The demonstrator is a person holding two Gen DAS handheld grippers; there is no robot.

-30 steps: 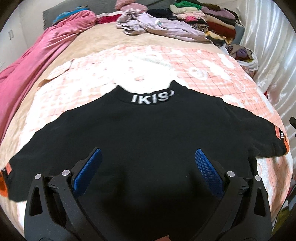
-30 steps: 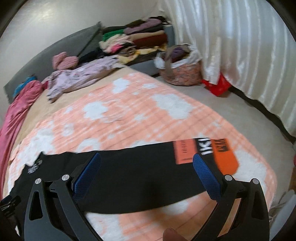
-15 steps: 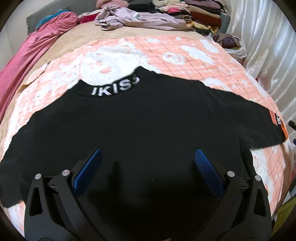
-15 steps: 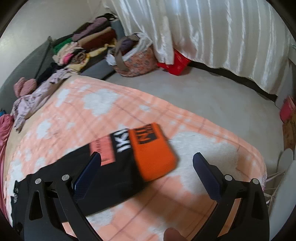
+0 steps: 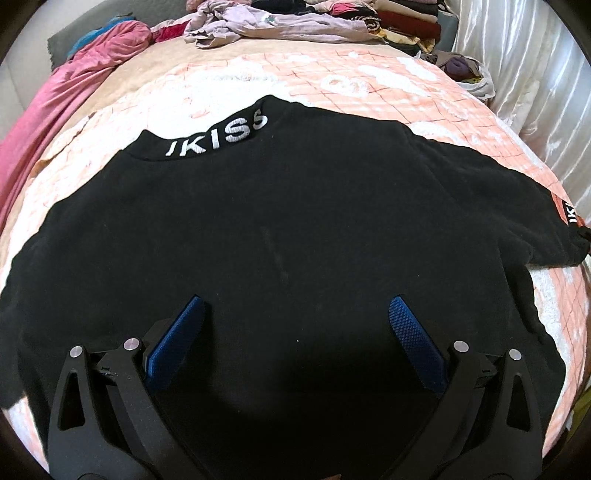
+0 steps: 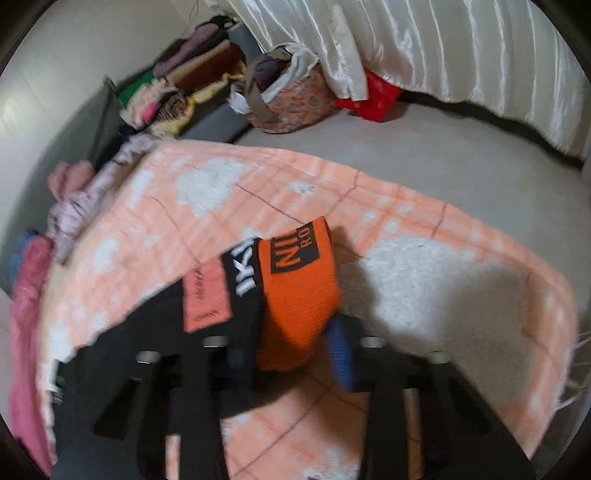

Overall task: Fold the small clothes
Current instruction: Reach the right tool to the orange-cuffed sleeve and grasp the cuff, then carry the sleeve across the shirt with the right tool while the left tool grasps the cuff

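Note:
A black sweatshirt [image 5: 280, 221] with white "IKISS" lettering on its collar [image 5: 218, 136] lies flat, sleeves spread, on the peach and white blanket [image 5: 332, 85]. My left gripper [image 5: 295, 332] is open and empty, hovering over the shirt's lower body. In the right wrist view the right sleeve's orange cuff [image 6: 299, 299] sits between my right gripper's [image 6: 291, 354] fingers, which have closed in around it; the view is blurred, so the grip is unclear. The sleeve's black part [image 6: 147, 332] runs off to the left.
A pink quilt [image 5: 55, 107] lies along the bed's left side. Loose lilac clothes [image 5: 280, 26] and stacked folded clothes [image 6: 184, 85] lie at the bed's far end. A patterned bag [image 6: 291, 99], a red bag [image 6: 376, 96] and white curtains [image 6: 461, 48] stand beyond the bed's right edge [image 6: 546, 295].
My right gripper has moved onto the orange cuff and its fingers have narrowed around it. My left gripper has drifted closer over the shirt's body, still open.

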